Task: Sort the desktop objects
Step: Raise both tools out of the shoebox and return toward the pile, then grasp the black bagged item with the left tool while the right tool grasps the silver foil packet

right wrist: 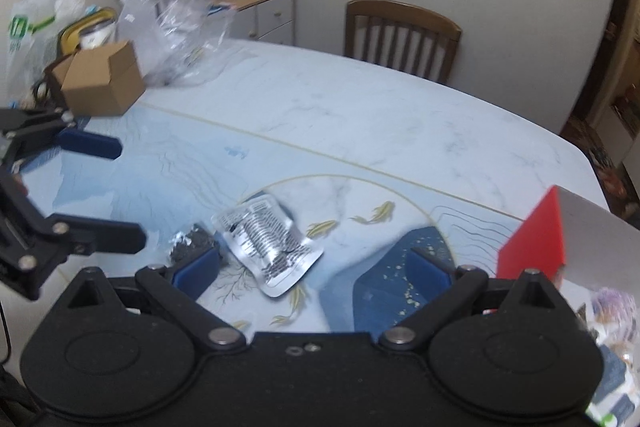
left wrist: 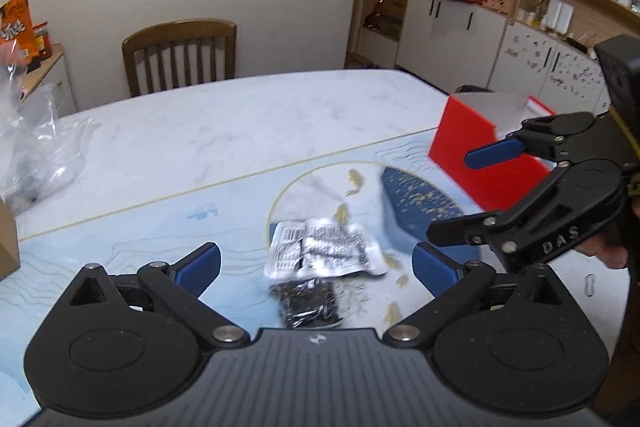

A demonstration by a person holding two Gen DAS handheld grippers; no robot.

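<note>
1. Nearest the left wrist cam: left gripper [left wrist: 316,265] has its jaws spread wide and holds nothing. A silver foil packet [left wrist: 320,251] lies on the table mat [left wrist: 132,251] right between the pads, with a small dark sachet [left wrist: 308,303] touching its near edge.
2. Right gripper [right wrist: 316,269] is also spread and empty, hovering over the same packet [right wrist: 270,243]; the dark sachet [right wrist: 192,241] sits just beside its left pad.
3. Further right: a red box [left wrist: 468,147] stands on the mat, open side facing away. Likely the sorting bin, can't confirm.
4. Far side: brown cardboard box [right wrist: 100,87], clear plastic bags [right wrist: 176,7], wooden chair [right wrist: 400,35].
5. Step, my read: pre-grasp, nothing picked up yet. Next: one gripper drops onto the packet. It lies flat, so pinch an edge or the pads may slide over the foil.
</note>
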